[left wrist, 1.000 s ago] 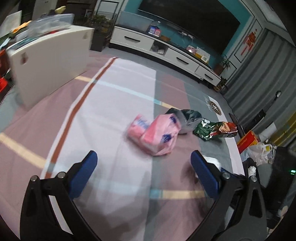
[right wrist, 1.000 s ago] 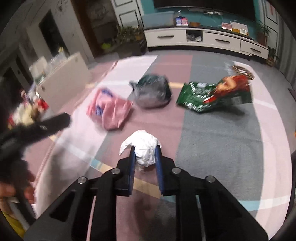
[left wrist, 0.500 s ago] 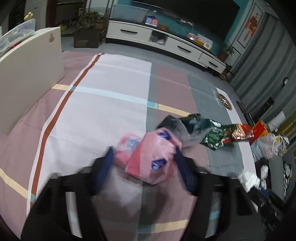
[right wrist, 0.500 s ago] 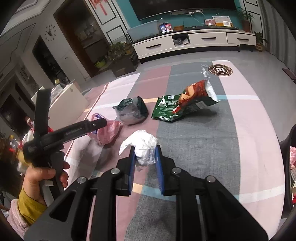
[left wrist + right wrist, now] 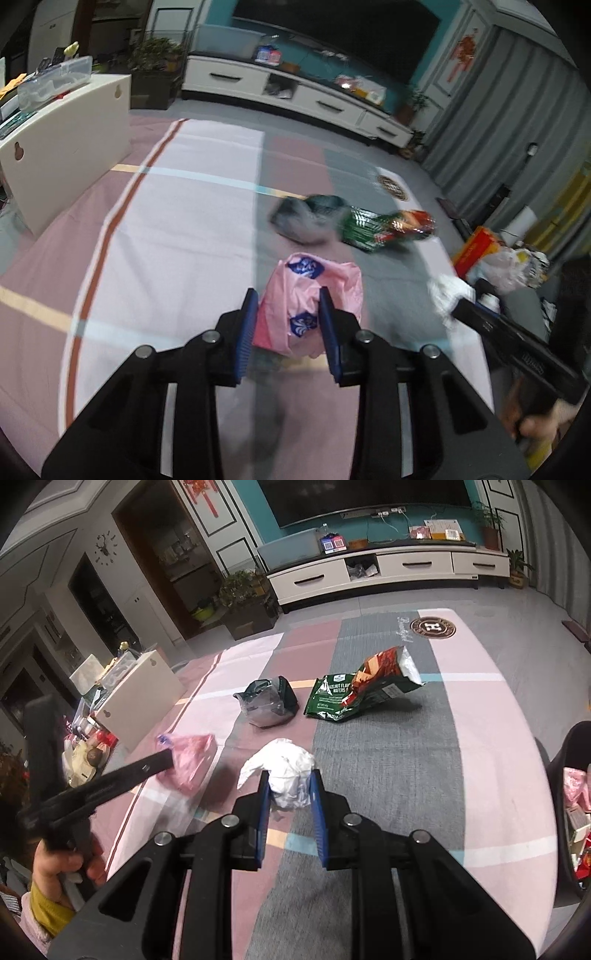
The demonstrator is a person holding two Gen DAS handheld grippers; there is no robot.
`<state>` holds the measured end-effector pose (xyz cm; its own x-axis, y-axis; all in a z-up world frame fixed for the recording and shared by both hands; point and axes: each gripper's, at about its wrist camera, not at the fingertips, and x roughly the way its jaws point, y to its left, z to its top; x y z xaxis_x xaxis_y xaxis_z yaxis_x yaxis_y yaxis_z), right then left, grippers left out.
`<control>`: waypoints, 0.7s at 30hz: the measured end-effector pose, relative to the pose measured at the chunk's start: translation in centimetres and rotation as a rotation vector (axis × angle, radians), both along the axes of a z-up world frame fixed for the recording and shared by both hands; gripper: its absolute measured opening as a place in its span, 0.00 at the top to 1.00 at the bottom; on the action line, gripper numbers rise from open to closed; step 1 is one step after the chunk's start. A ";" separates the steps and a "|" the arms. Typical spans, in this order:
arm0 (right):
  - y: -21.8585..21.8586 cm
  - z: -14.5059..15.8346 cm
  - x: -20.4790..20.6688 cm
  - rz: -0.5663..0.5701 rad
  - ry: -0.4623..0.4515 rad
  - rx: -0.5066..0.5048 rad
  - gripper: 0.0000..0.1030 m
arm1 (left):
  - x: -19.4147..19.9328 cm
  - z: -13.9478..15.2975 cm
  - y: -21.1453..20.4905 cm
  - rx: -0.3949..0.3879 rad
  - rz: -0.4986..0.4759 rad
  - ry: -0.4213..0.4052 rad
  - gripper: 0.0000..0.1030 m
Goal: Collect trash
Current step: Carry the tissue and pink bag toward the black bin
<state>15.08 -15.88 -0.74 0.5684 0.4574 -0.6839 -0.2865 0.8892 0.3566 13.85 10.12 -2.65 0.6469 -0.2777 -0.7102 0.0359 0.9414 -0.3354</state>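
A pink plastic bag (image 5: 306, 295) with blue logos sits between the blue pads of my left gripper (image 5: 288, 314). Its jaws are closing and press on the bag from both sides. In the right wrist view the pink bag (image 5: 192, 760) hangs at the left gripper's tip (image 5: 166, 764), off the carpet. My right gripper (image 5: 290, 794) is shut on a crumpled white paper (image 5: 284, 764), also seen as the white paper (image 5: 448, 291) at the right. On the carpet lie a dark grey-green bag (image 5: 267, 701) and a green and red snack wrapper (image 5: 354, 694).
A striped carpet (image 5: 480, 738) covers the floor. A white low cabinet (image 5: 66, 147) stands at the left and a white TV stand (image 5: 295, 96) along the far wall. Boxes and plastic bags (image 5: 495, 251) pile up at the right, near a dark bin (image 5: 569, 812).
My left gripper went from wide open above the pink bag to closed around it, and the bag has come up off the carpet. The right gripper rose a little with the white paper.
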 end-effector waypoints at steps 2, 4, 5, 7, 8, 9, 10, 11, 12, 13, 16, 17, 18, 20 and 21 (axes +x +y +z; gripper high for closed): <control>-0.7 0.3 -0.6 -0.003 -0.007 -0.010 0.79 | -1.7 0.5 -1.2 -0.007 -0.033 -0.016 0.67; -1.4 0.5 -1.1 -0.006 -0.012 -0.018 0.79 | -2.8 0.8 -2.3 -0.008 -0.055 -0.025 0.67; -1.8 0.6 -1.4 -0.009 -0.015 -0.027 0.79 | -3.3 1.0 -2.9 -0.009 -0.068 -0.029 0.67; -2.7 0.8 -1.9 -0.017 -0.020 -0.040 0.79 | -4.0 1.2 -4.0 -0.006 -0.084 -0.038 0.66; -3.2 0.8 -2.2 -0.022 -0.022 -0.043 0.79 | -4.2 1.3 -4.4 -0.001 -0.090 -0.041 0.66; -3.8 1.0 -2.5 -0.029 -0.024 -0.049 0.79 | -4.4 1.4 -5.2 0.008 -0.100 -0.046 0.66; -4.3 1.0 -2.7 -0.036 -0.027 -0.053 0.79 | -4.5 1.5 -5.9 0.017 -0.109 -0.049 0.66; -4.8 1.1 -3.0 -0.044 -0.030 -0.054 0.79 | -4.5 1.5 -6.4 0.023 -0.115 -0.050 0.66; -5.5 1.3 -3.2 -0.054 -0.034 -0.054 0.79 | -4.5 1.6 -7.2 0.029 -0.126 -0.049 0.66; -5.9 1.4 -3.4 -0.062 -0.037 -0.055 0.79 | -4.5 1.6 -7.9 0.034 -0.136 -0.048 0.66; -7.8 1.8 -4.1 -0.101 -0.050 -0.065 0.79 | -4.2 1.7 -9.7 0.047 -0.159 -0.045 0.66; -8.5 1.9 -4.3 -0.116 -0.056 -0.072 0.79 | -4.1 1.8 -10.6 0.054 -0.169 -0.046 0.66; -8.9 2.0 -4.5 -0.127 -0.061 -0.079 0.79 | -3.9 1.9 -11.2 0.056 -0.175 -0.046 0.66; -10.3 2.3 -4.9 -0.156 -0.072 -0.083 0.79 | -3.7 2.2 -12.6 0.061 -0.187 -0.055 0.66; -10.9 2.5 -5.1 -0.169 -0.076 -0.079 0.79 | -3.7 2.4 -13.1 0.065 -0.192 -0.060 0.66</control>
